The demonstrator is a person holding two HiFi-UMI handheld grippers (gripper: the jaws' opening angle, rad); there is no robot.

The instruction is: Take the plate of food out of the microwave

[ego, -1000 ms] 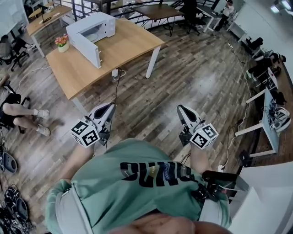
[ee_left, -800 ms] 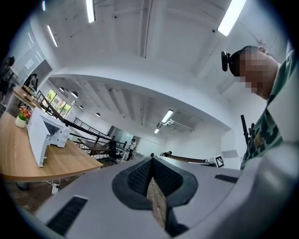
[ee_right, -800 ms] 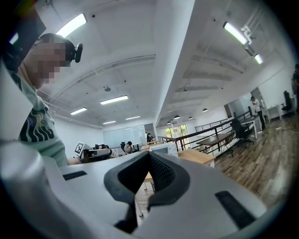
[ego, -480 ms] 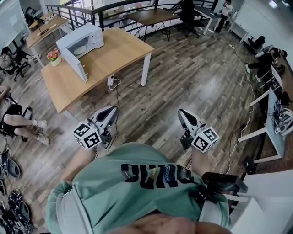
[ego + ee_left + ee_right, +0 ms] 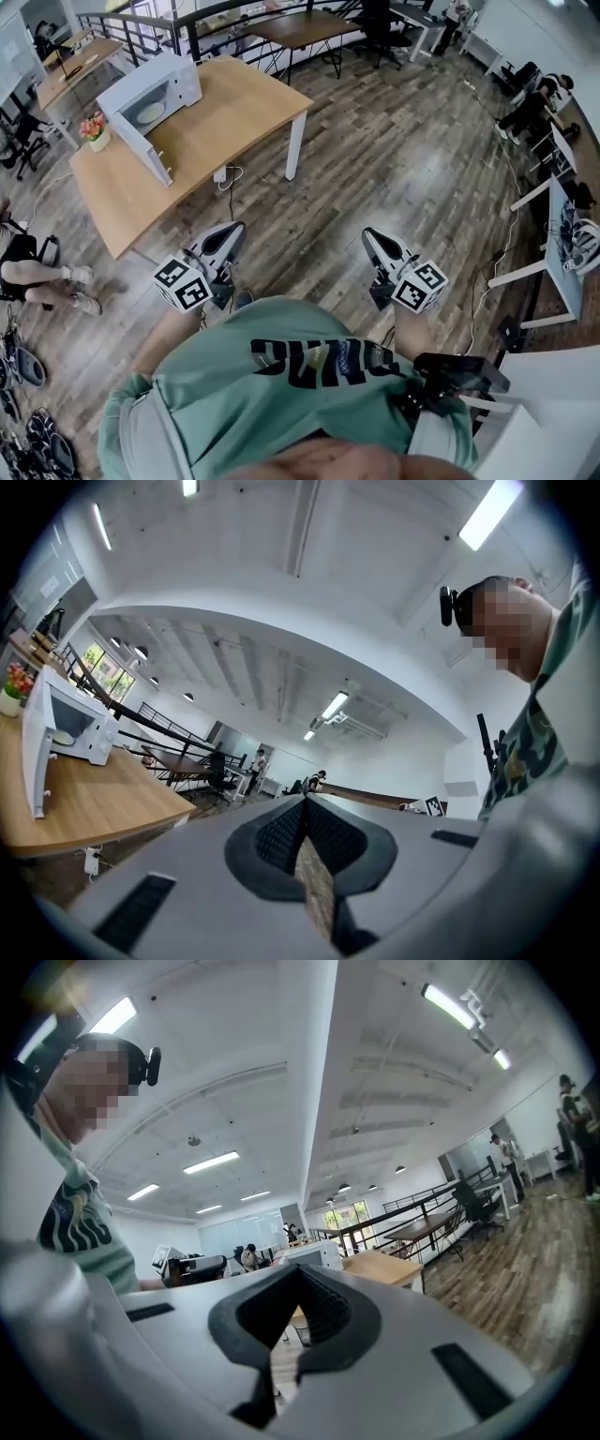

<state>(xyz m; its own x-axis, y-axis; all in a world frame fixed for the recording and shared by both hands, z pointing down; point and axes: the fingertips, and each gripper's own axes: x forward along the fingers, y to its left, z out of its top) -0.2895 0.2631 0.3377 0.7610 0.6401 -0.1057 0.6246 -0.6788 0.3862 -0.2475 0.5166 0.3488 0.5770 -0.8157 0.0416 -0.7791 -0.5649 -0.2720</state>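
With the plate (image 5: 150,112) far off in the open microwave (image 5: 161,71), left gripper (image 5: 232,232) and right gripper (image 5: 368,235) are held clenched, empty.

Both grippers are out in front of the person's belly, side by side and well apart, pointing roughly level toward the far side. The left gripper (image 5: 228,234) and the right gripper (image 5: 370,236) toe in a bit toward each other. Jaws on both are closed tip to tip, and both are empty. Each has its marker cube (image 5: 181,284) at the near end, over the hand. The left forearm (image 5: 161,336) and right forearm (image 5: 405,330) stick out bare from under the shirt.
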